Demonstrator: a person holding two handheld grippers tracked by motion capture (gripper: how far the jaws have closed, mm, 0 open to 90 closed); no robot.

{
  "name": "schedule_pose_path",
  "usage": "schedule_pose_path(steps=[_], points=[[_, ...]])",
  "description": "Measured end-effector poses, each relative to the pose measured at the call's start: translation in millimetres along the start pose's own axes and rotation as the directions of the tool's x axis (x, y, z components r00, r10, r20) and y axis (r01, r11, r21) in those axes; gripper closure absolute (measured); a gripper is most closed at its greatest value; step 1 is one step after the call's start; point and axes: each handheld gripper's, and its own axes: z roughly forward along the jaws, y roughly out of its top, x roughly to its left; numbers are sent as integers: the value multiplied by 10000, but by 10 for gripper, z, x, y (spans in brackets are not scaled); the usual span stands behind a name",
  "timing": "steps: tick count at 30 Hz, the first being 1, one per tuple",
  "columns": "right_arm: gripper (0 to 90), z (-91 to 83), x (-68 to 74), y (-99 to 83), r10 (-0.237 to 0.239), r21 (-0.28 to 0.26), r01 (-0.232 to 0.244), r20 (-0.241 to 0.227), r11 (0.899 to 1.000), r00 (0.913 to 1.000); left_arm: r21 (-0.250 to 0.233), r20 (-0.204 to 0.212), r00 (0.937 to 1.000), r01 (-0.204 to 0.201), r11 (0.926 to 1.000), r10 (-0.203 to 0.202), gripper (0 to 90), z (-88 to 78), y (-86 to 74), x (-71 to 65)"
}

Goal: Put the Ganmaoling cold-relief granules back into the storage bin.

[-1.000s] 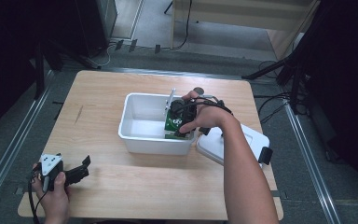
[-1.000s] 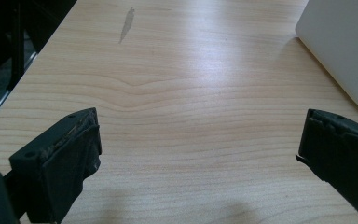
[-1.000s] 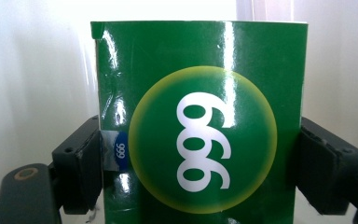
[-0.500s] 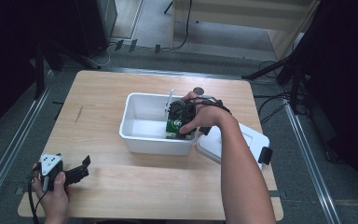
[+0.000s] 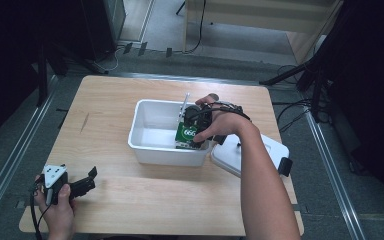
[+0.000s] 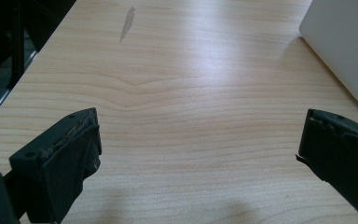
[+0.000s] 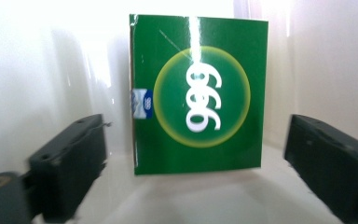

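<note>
A green box (image 7: 198,95) printed with white digits in a yellow ring stands inside the white bin (image 5: 165,155), against its right inner wall. In the high view the green box (image 5: 187,135) shows just under the person's right hand. My right gripper (image 5: 194,129) reaches down into the bin. Its jaws have just been opening. In the right gripper view the right gripper (image 7: 198,156) is open, with the box between the pads and a gap on each side. My left gripper (image 5: 86,181) rests low at the table's front left corner. The left gripper (image 6: 200,149) is open over bare wood.
A white lid (image 5: 245,155) with a black clip (image 5: 285,165) lies on the table against the bin's right side. The bin's corner (image 6: 349,42) shows at the upper right of the left gripper view. Dark floor and metal rails surround the wooden table (image 5: 130,210).
Hardly anything differs in the high view. The right hand stays over the bin with the green box beneath it, and the left hand has kept still.
</note>
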Motion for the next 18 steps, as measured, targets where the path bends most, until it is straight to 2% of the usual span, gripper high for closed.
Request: schedule_pose_path(steps=[4, 5, 7, 9, 18], points=[[0, -69, 18, -24, 220, -40, -220, 48, 9997, 9997, -3, 2, 10000, -25, 10000, 25, 0, 0, 0, -1], [0, -118, 31, -38, 207, -212, -206, 39, 9996, 9998, -5, -3, 10000, -26, 10000, 26, 0, 1, 0, -2], [0, -172, 53, -55, 503, -293, -500, 82, 9983, 9987, -7, -14, 10000, -31, 10000, 31, 0, 1, 0, -4], [0, -193, 58, -68, 475, -360, -472, 78, 9982, 9988, -5, -12, 10000, -17, 10000, 17, 0, 1, 0, -2], [0, -441, 95, -231, 875, -751, -840, 450, 9936, 9951, -43, -10, 10000, -11, 10000, 11, 0, -3, -1, 5]])
